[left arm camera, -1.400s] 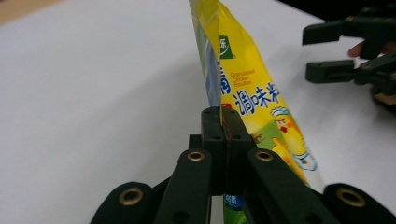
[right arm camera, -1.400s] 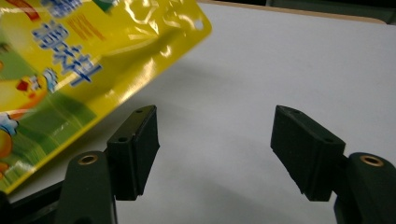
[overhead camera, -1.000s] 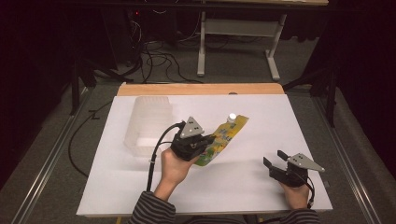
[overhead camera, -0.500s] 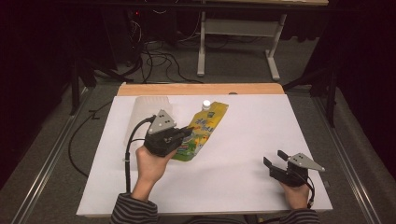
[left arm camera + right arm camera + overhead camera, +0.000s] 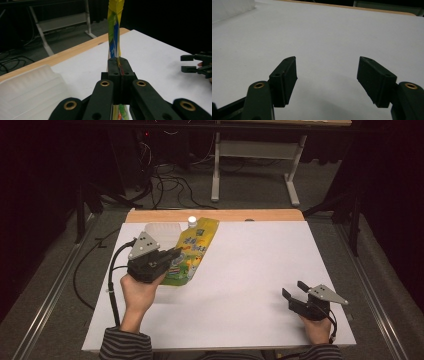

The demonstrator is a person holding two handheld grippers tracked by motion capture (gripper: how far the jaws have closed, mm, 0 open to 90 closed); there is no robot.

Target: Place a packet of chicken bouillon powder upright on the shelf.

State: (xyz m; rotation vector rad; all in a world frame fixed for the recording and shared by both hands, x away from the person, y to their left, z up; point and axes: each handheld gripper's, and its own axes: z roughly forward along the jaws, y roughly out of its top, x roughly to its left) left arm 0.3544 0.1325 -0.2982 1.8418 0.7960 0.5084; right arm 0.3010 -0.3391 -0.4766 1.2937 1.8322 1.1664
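Your left gripper (image 5: 172, 254) is clamped on a flat yellow-and-green printed plastic pouch with a white screw cap (image 5: 192, 251), held up over the left part of the white-covered table (image 5: 250, 270). In the left gripper view, the two black jaws meet tight on the pouch's thin edge, and the pouch (image 5: 114, 32) rises straight up from between them. From above, the pouch slants away from you, its white cap (image 5: 192, 221) at the far end near the table's wooden back edge. Just beside it, to its left, stands a translucent ribbed plastic container (image 5: 161, 230). Your right gripper (image 5: 294, 290) rests low at the near right of the table, well apart from the pouch, its jaws spread wide with bare table between them.
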